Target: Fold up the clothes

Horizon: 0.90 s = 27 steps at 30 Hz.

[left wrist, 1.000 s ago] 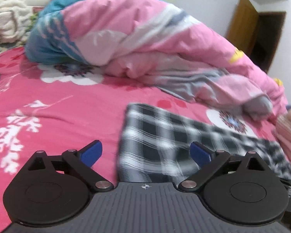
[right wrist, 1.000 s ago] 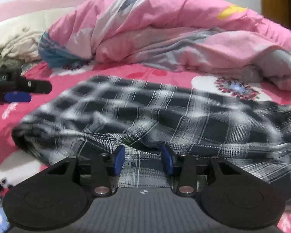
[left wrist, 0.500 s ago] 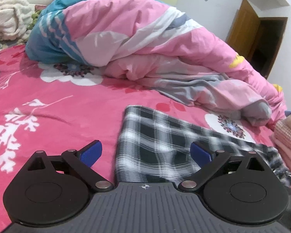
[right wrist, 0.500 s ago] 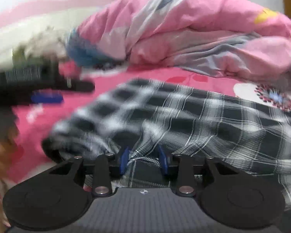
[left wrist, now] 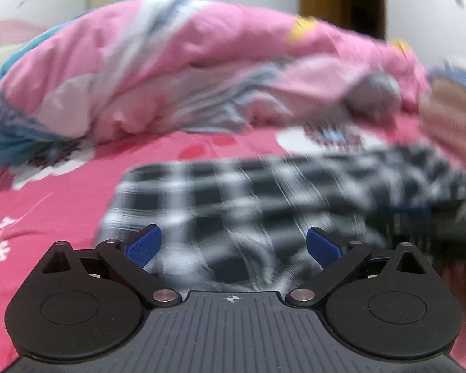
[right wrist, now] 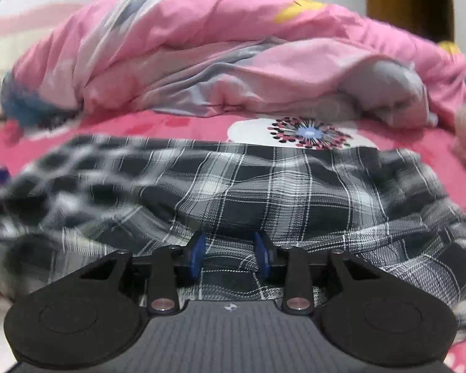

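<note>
A black-and-white plaid garment [left wrist: 248,192] lies rumpled on the pink flowered bed sheet [left wrist: 46,202]. My left gripper [left wrist: 233,245] is open wide just above the garment's near left corner, with nothing pinched; this view is blurred by motion. In the right wrist view the plaid garment [right wrist: 264,186] fills the foreground. My right gripper [right wrist: 230,255] has a raised fold of it between its blue pads; its jaws are opening slightly while the cloth still touches both pads. A dark blur at the right edge of the left wrist view is the right gripper [left wrist: 450,217].
A big pink, grey and blue quilt [left wrist: 202,62] is heaped across the far side of the bed, also seen as the quilt [right wrist: 217,46]. Stacked folded cloth [left wrist: 450,108] sits at the right. A brown door [left wrist: 357,0] stands behind.
My left gripper has swung right and rolled, from beside the garment's left edge to over its corner. My right gripper narrowed onto a fold of the plaid cloth, then widened a little.
</note>
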Each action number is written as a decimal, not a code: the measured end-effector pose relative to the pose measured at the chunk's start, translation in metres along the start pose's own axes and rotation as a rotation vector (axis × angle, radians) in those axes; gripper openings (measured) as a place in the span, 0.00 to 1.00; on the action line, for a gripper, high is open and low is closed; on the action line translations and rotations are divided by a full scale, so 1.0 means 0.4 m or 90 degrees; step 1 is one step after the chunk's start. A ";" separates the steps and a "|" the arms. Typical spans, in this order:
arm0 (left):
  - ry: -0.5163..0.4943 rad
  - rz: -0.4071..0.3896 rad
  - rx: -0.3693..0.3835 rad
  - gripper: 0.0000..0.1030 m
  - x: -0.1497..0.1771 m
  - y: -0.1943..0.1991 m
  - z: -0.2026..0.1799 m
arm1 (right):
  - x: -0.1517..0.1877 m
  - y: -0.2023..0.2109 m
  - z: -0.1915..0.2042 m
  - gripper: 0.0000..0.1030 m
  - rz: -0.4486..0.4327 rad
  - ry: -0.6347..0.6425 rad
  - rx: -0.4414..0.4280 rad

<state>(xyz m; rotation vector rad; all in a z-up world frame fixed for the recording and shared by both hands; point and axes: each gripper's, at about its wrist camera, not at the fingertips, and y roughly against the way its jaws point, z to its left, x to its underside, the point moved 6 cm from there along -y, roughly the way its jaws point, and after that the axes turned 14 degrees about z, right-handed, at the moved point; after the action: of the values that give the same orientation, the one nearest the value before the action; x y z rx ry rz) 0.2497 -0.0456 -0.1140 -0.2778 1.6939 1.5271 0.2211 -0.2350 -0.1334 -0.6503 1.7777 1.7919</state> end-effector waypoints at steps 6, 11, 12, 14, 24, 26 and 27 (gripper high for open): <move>-0.046 0.032 -0.039 1.00 0.023 -0.034 -0.033 | 0.007 0.008 0.004 0.40 -0.003 -0.006 -0.010; 0.017 0.072 0.019 1.00 0.025 -0.052 0.002 | 0.007 0.011 0.000 0.41 -0.005 -0.007 -0.013; 0.022 0.075 0.024 1.00 0.025 -0.053 0.003 | 0.006 0.010 -0.001 0.41 -0.005 -0.007 -0.014; 0.019 0.073 0.020 1.00 0.027 -0.050 -0.001 | 0.006 0.011 0.001 0.41 -0.006 -0.005 -0.013; 0.021 0.079 0.012 1.00 0.023 -0.048 -0.004 | 0.008 0.010 0.004 0.41 -0.010 -0.003 -0.011; 0.022 0.078 0.011 1.00 0.024 -0.047 -0.004 | 0.008 0.011 0.004 0.41 -0.010 -0.002 -0.010; 0.023 0.079 0.012 1.00 0.024 -0.048 -0.004 | 0.008 0.011 0.004 0.41 -0.010 -0.002 -0.011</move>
<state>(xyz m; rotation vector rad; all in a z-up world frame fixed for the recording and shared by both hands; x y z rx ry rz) 0.2552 -0.0483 -0.1345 -0.1954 1.7821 1.6033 0.2158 -0.2334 -0.1323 -0.6671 1.7518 1.7986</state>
